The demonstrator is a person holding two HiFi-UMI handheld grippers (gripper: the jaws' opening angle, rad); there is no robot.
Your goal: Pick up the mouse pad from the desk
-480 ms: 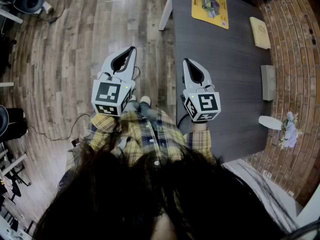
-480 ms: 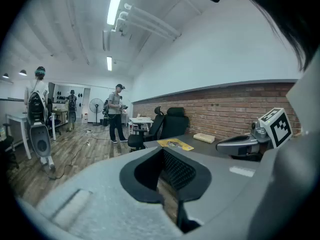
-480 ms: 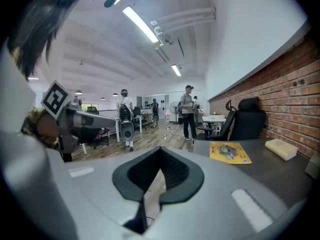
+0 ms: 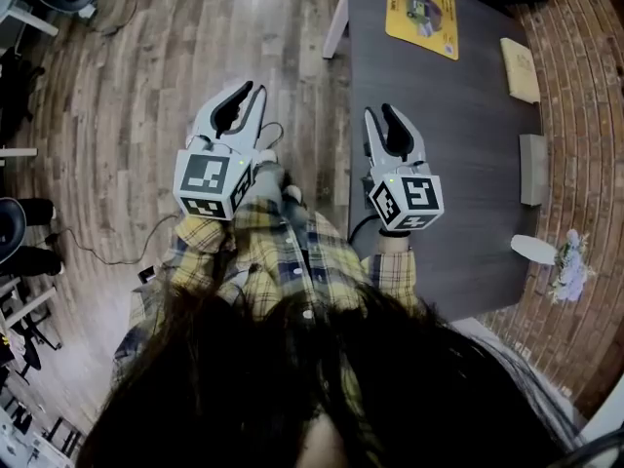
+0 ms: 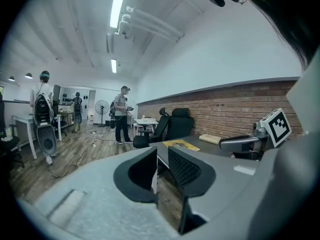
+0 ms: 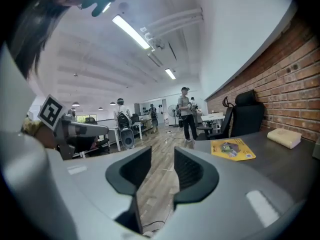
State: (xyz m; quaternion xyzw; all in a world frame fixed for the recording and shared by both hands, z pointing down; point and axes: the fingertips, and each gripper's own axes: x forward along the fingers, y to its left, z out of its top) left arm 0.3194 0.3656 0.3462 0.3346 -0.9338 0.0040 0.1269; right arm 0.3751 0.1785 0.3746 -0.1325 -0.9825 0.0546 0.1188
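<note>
Wood-plank floor (image 4: 136, 96) fills the left of the long, strip-lit room, and a brick wall (image 4: 585, 115) runs along the far side of the dark grey desk (image 4: 439, 154) that you stand at. Your left gripper (image 4: 252, 91) hangs over the floor just off the desk's near edge. Its jaws are only a narrow slit apart, with nothing between them. Your right gripper (image 4: 380, 113) is over the desk's near edge, its jaws a little wider but still narrow, and it is empty too. Each gripper carries a cube with black-and-white square markers. The yellow mouse pad (image 4: 421, 15) lies flat at the far end of the desk, well apart from both grippers and untouched. It has a printed picture and a small code square, but any lettering is too small to read. Along the wall side of the desk sit a tan block (image 4: 520, 69), a grey block (image 4: 533, 169) and a white oval dish (image 4: 534, 249). In the right gripper view a black office chair (image 6: 242, 118) stands past the desk and a person (image 6: 187, 113) stands farther back.
</note>
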